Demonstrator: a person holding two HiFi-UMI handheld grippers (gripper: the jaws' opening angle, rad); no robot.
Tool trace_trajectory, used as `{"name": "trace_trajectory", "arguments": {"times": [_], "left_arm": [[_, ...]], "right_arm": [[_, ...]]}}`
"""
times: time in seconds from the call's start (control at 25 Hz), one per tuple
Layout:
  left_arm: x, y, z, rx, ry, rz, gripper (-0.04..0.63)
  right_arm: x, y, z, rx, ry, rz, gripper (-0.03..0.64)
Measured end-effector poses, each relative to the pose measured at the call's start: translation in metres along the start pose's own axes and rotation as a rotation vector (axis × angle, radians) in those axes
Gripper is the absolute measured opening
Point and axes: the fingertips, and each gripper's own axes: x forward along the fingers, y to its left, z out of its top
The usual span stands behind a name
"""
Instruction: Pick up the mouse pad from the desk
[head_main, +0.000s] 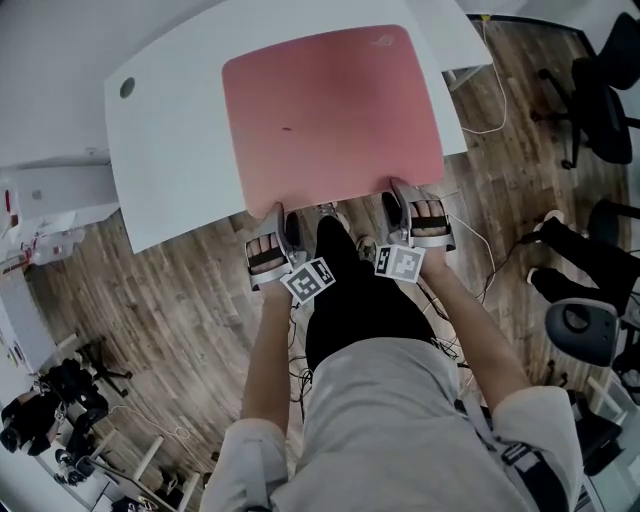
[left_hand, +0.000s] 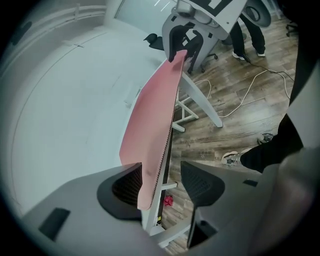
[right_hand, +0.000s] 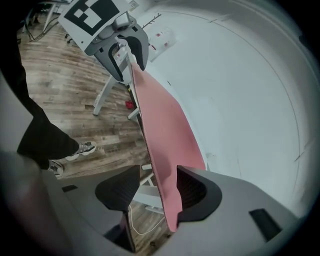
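A large pink mouse pad lies on the white desk, its near edge hanging over the desk's front edge. My left gripper stands at the pad's near left corner and my right gripper at its near right corner. In the left gripper view the pad passes between the jaws of the left gripper, resting on one jaw with a gap to the other. The right gripper straddles the pad's edge the same way. Both are open.
Wooden floor lies below the desk's front edge, with white cables on it. Office chairs and another person's legs are at the right. Boxes and clutter stand at the left. The desk has a cable hole.
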Motion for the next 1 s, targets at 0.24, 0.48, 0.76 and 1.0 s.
{"name": "trace_trajectory", "arguments": {"times": [0.24, 0.48, 0.76, 1.0], "left_arm": [[0.000, 0.007, 0.003, -0.002, 0.000, 0.022, 0.235], [0.003, 0.011, 0.019, 0.022, -0.048, 0.007, 0.190], [-0.001, 0.015, 0.026, 0.030, -0.057, 0.006, 0.040], [-0.003, 0.029, 0.029, -0.054, -0.042, -0.039, 0.029]], "right_arm": [[0.000, -0.005, 0.002, -0.012, 0.024, -0.024, 0.227], [0.002, -0.019, -0.004, 0.005, 0.044, -0.066, 0.220], [-0.009, -0.029, 0.001, 0.018, 0.022, -0.073, 0.071], [-0.009, -0.038, 0.003, 0.082, 0.027, -0.015, 0.055]]}}
